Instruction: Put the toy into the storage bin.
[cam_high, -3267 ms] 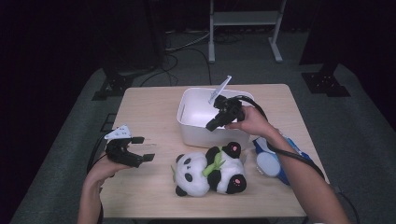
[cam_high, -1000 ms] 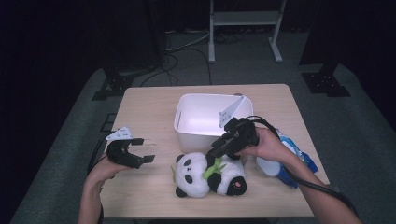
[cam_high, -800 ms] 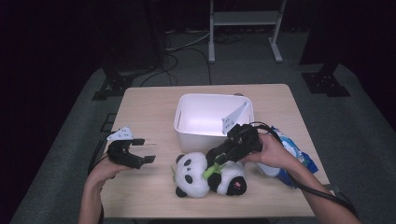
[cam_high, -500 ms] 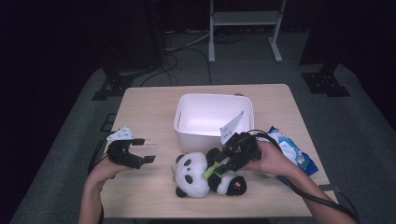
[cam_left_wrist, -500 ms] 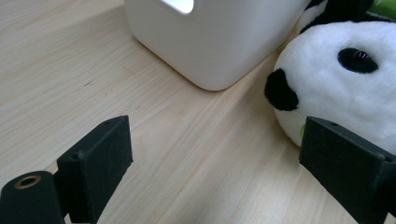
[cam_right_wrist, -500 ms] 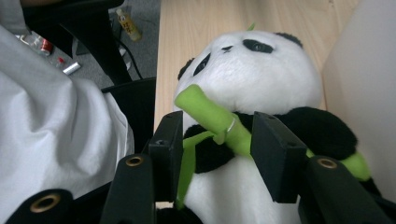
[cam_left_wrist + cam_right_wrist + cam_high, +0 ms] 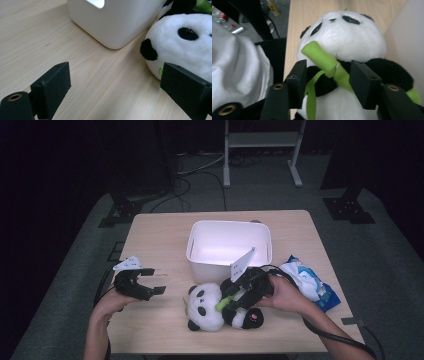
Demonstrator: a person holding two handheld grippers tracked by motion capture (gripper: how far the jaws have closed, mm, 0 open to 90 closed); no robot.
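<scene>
between the right gripper [image 7: 325, 77] jaws, which have just been opening, sits the plush panda's [image 7: 212, 306] green bamboo stalk [image 7: 325, 62], straddled for a grab; left gripper [image 7: 113, 85] idles wide open, empty

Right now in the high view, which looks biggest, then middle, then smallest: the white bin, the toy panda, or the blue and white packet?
1. White bin: plainly the biggest.
2. Toy panda: middle, though the right tongs and hand cover part of it.
3. Blue and white packet: smallest, partly hidden by the hand, so its gap to the panda is unsure.
</scene>
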